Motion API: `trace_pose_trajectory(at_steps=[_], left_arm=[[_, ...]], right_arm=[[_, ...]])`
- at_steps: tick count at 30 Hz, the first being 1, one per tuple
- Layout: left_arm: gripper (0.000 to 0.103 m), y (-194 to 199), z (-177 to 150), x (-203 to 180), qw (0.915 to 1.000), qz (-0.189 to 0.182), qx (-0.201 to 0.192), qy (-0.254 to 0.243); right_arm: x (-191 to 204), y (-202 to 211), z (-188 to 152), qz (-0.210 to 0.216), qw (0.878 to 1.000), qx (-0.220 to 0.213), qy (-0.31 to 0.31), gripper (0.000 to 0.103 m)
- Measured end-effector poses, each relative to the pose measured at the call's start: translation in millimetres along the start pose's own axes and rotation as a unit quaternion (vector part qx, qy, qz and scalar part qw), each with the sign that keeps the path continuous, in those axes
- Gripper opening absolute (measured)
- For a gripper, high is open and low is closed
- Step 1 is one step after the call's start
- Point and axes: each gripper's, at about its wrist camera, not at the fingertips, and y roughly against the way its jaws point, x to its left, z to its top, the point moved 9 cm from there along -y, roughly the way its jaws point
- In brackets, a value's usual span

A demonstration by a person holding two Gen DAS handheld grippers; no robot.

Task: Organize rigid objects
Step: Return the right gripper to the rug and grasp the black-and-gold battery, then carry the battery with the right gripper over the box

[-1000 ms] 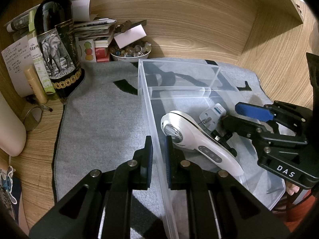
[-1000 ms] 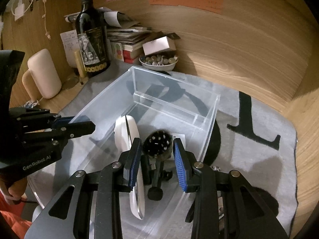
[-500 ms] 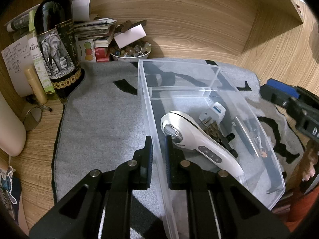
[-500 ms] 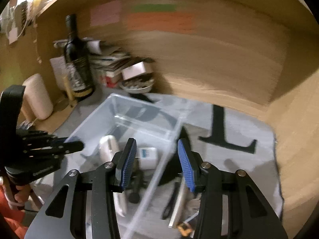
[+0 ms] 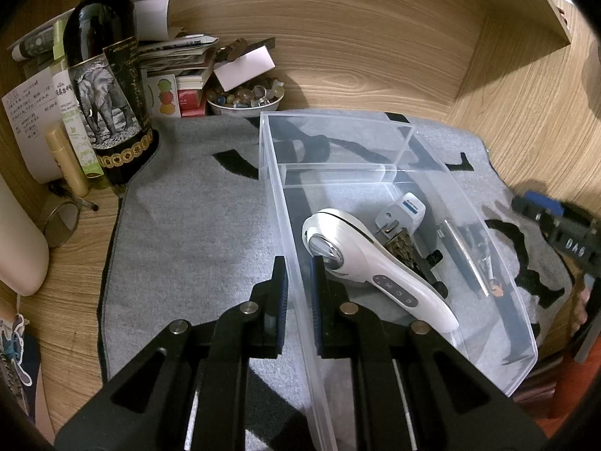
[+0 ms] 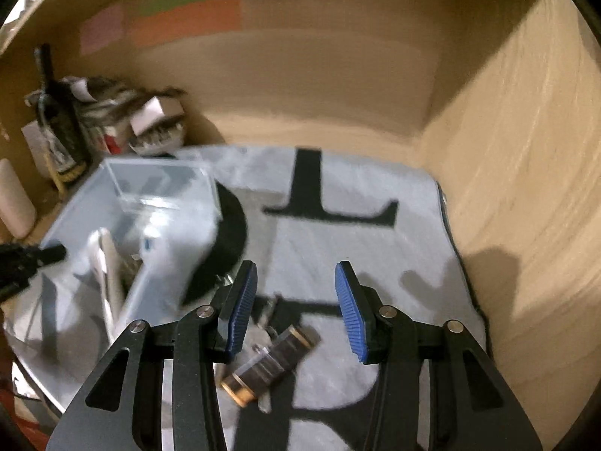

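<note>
A wooden desk (image 5: 71, 300) boxed in by wood-grain walls carries a grey mat (image 5: 195, 233) printed with big black letters, and coloured paper notes are stuck on the back wall. At the back left stand a dark wine bottle (image 5: 105, 86) with an elephant label, a pile of books and papers (image 5: 176, 64), and a small bowl of stones (image 5: 244, 96).

A clear plastic bin (image 5: 469, 225) sits on the mat. Inside it lie a white handheld device (image 5: 375, 270) with a metal head, a white plug adapter (image 5: 405, 212), and a dark brush-like piece partly hidden under the device. The left gripper (image 5: 298, 293) is clenched on the bin's near left wall, one finger outside and one inside, the thin plastic pinched between the pads. It angles down toward the desk, and the white device lies just beyond its inner finger.

The right gripper (image 6: 296, 304) is off to the right of the bin, above the open mat, also tilted downward. Its blue-padded jaws stand apart with nothing between them. Just below and slightly left of its fingertips lies a dark rectangular object with gold-coloured ends (image 6: 268, 366) on the mat, beside some small metal pieces too blurred to identify. In the left wrist view a few slim items show through the bin's right wall, and a person's fingers (image 5: 580, 308) show at the right edge behind the right gripper.
</note>
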Motion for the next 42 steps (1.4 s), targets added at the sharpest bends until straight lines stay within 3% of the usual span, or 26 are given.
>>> trace_pose_trajectory(at_steps=[6, 11, 22, 27, 31, 42], left_arm=[[0.010, 0, 0, -1, 1.0000, 0.000, 0.000, -0.001], [0.010, 0, 0, -1, 1.0000, 0.000, 0.000, -0.001], [0.010, 0, 0, -1, 1.0000, 0.000, 0.000, -0.001], [0.010, 0, 0, 0, 1.0000, -0.001, 0.001, 0.000], [0.010, 1, -1, 2, 1.0000, -0.002, 0.000, 0.002], [0.010, 2, -2, 2, 1.0000, -0.001, -0.001, 0.001]], right_arm=[[2, -15, -31, 0.015, 0.998, 0.052, -0.007, 0.040], [9, -21, -54, 0.024, 0.996, 0.080, 0.007, 0.046], [-37, -28, -77, -0.027, 0.993, 0.113, -0.017, 0.046], [-40, -31, -74, -0.020, 0.994, 0.105, -0.028, 0.041], [-34, -34, -70, -0.008, 0.994, 0.102, -0.030, 0.022], [-18, -23, -30, -0.001, 0.999, 0.046, -0.014, 0.021]])
